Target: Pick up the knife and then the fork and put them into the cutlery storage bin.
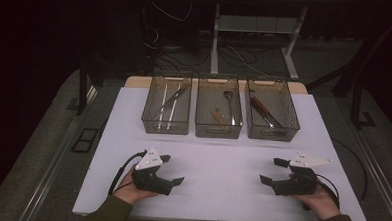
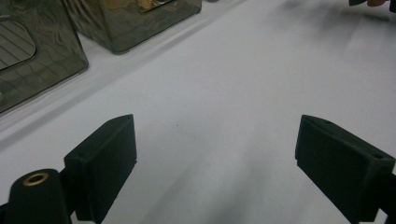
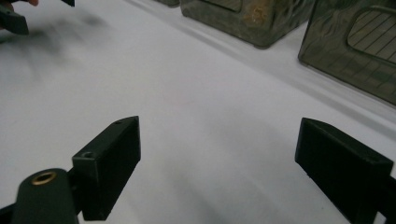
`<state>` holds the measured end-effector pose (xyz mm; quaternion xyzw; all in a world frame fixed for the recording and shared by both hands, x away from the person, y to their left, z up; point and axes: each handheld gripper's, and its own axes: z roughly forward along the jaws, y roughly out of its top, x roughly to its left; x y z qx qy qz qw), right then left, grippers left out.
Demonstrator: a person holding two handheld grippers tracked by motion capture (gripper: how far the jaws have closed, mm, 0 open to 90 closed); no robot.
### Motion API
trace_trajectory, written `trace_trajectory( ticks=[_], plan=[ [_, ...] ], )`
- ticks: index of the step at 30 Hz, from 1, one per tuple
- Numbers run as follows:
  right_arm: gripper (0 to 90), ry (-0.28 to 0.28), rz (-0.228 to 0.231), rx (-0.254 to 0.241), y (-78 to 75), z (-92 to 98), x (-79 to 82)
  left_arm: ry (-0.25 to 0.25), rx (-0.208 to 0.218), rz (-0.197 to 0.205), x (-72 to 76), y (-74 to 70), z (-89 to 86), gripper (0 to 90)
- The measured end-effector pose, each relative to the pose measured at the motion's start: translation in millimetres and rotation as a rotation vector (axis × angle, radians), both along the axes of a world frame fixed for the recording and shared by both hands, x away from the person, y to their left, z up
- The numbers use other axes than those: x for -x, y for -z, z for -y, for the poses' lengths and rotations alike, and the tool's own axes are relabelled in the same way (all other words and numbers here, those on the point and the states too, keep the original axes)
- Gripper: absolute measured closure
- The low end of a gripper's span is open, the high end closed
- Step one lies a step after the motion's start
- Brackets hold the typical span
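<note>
No work has been begun: the left hand-held gripper [image 1: 174,170] and right hand-held gripper [image 1: 270,171] are held open and empty above the tabletop [image 1: 222,156], while the utensils are left lying in the three bins [image 1: 219,132].

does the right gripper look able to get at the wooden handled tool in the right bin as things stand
Probably yes. The right gripper is open and holds nothing, the white table between it and the right bin is bare, and the bin has no lid. The wooden handled tool lies low inside, so the gripper would need to come from above.
</note>
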<state>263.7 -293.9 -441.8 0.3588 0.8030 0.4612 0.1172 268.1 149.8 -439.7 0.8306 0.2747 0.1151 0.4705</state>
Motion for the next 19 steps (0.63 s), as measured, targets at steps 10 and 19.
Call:
trace_trajectory(
  ticks=[10, 19],
  plan=[
    [14.3, -0.017, -0.005, 0.014, 2.8, -2.2, 3.4, -0.001, 0.0, 0.002, 0.0, 0.2, 0.6, 11.3],
    [14.3, -0.014, -0.003, 0.016, 2.1, -1.7, 4.4, 0.005, -0.006, 0.002, -1.0, 0.7, 1.9, 11.5]
  ],
)
